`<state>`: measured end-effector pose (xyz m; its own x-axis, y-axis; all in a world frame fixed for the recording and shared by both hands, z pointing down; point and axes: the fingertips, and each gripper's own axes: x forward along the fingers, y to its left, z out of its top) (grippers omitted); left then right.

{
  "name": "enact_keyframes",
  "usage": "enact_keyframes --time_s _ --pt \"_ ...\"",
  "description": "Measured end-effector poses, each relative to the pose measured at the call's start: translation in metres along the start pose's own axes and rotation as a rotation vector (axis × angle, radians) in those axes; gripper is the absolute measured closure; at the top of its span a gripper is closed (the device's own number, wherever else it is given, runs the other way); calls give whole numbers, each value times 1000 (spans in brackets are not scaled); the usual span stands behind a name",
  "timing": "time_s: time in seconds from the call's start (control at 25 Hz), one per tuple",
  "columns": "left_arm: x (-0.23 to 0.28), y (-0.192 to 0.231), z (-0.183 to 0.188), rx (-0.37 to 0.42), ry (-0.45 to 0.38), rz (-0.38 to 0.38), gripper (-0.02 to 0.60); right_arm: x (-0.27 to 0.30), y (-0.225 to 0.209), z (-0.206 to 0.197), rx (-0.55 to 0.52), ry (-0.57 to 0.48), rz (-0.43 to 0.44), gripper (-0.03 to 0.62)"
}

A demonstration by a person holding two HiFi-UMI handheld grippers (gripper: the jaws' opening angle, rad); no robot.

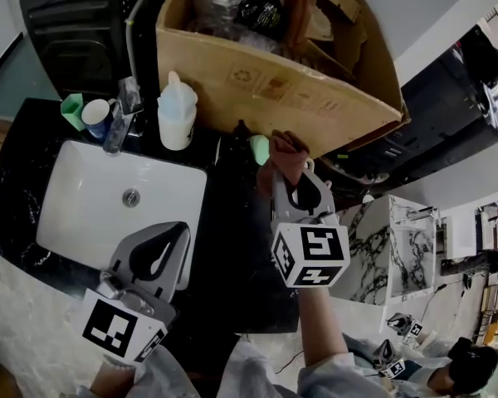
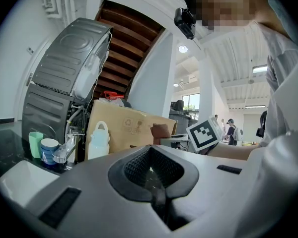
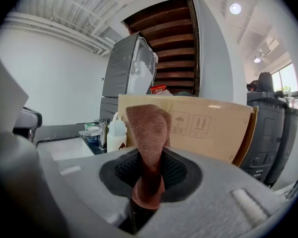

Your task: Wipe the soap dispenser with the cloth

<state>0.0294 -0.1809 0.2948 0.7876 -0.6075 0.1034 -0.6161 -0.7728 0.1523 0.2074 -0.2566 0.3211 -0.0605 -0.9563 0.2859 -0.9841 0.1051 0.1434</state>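
Right gripper (image 1: 292, 177) around brown cloth (image 1: 287, 151), beside symbol-printed cardboard box (image 1: 274, 85)

Cardboard box (image 1: 270, 89) close behind soap dispenser (image 1: 177, 113), sink basin (image 1: 75, 191) open (faucet (image 1: 120, 127) alongside)

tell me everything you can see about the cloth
The cloth is reddish-brown with a nubby, towel-like weave. It is pinched near its lower end between the shut jaws of the right claw and stands up from them, its top folded over. It seems to touch nothing else; the soap dispenser stands apart beside the sink.
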Motion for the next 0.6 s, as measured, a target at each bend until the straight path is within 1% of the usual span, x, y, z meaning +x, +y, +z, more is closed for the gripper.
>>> enact_keyframes --time_s 0.12,0.28,0.6 --pt "1 3 -2 -1 3 18 578 16 -4 -7 -3 20 16 519" --pt "2 7 -3 -3 1 43 578 35 -6 -14 -38 43 28 519" --pt "3 6 -5 1 17 73 578 69 4 -33 -59 90 86 519"
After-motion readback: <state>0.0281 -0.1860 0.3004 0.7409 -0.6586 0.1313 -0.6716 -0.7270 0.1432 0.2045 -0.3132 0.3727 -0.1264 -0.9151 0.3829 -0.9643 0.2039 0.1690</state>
